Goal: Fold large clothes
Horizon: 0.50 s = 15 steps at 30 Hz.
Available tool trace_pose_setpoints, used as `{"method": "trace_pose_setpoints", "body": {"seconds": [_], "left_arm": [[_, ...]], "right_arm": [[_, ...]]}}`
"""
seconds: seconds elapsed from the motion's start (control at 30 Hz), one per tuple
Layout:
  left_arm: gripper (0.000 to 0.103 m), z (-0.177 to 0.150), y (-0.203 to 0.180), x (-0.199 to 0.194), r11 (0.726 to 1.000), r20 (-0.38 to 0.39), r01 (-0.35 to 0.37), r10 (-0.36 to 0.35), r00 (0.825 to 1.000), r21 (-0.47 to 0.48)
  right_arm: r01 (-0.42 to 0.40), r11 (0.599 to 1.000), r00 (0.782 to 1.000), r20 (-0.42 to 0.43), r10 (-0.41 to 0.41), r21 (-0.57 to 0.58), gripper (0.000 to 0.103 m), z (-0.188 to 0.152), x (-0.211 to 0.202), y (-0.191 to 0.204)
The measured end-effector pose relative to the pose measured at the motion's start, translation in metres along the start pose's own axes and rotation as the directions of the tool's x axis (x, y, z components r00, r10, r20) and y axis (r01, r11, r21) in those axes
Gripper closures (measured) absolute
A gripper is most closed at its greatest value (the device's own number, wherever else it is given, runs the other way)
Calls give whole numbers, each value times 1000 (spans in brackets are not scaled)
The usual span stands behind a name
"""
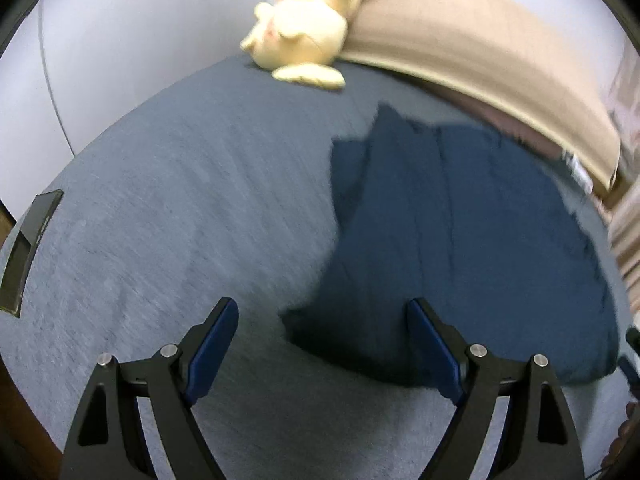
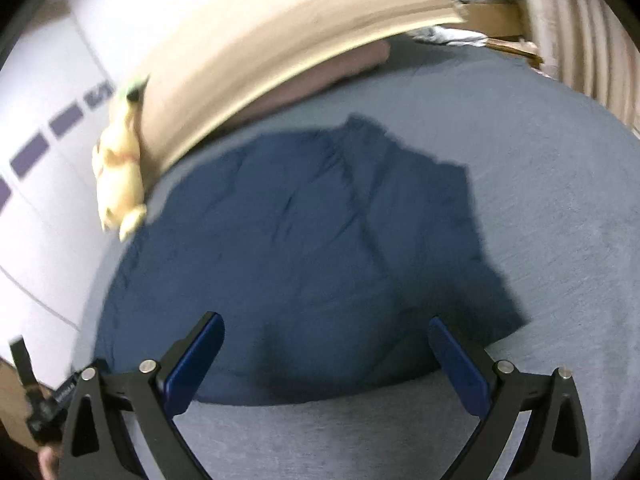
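The dark blue cloth garment [image 1: 460, 240] lies on the grey-blue bed [image 1: 180, 200]. The left gripper [image 1: 322, 320] and the right gripper [image 2: 326, 338] are both wide open, holding nothing.

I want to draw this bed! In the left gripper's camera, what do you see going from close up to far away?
Open black left gripper with blue pads → dark navy folded garment lying on the grey-blue bedsheet → pale yellow plush toy leaning against the tan headboard.

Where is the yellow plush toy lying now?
In the left wrist view the yellow plush toy lies top centre, at the far edge of the grey-blue bed cover, against the beige headboard, beyond the dark blue garment.
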<state>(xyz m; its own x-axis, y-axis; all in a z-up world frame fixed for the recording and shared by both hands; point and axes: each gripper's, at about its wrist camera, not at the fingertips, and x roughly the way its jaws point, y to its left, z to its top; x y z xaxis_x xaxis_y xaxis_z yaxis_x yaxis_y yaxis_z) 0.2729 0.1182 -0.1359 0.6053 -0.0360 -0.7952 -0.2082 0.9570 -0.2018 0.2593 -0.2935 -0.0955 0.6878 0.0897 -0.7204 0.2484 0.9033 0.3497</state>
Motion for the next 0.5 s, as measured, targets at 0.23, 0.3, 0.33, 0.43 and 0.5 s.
{"method": "trace_pose_setpoints", "body": {"seconds": [0.23,0.3,0.33,0.43,0.5], "left_arm": [[16,4,30,7,984,-16,116,-120,993,-135],[16,1,28,12,976,-35,154,-161,986,-151],[16,0,23,15,974,-46,168,-177,983,-152],[16,1,12,26,974,-84,177,-190,978,-142],[16,-1,7,34,973,-114,177,-195,974,-150]], "right_arm": [[-15,941,999,-42,31,337,0,-12,-2,-108],[-66,912,994,-58,98,404,0,-17,8,-119],[-84,904,991,-58,120,419,0,-17,12,-121],[-141,889,979,-75,191,435,0,-15,28,-119],[-124,892,980,-88,179,435,0,-10,37,-118]]}}
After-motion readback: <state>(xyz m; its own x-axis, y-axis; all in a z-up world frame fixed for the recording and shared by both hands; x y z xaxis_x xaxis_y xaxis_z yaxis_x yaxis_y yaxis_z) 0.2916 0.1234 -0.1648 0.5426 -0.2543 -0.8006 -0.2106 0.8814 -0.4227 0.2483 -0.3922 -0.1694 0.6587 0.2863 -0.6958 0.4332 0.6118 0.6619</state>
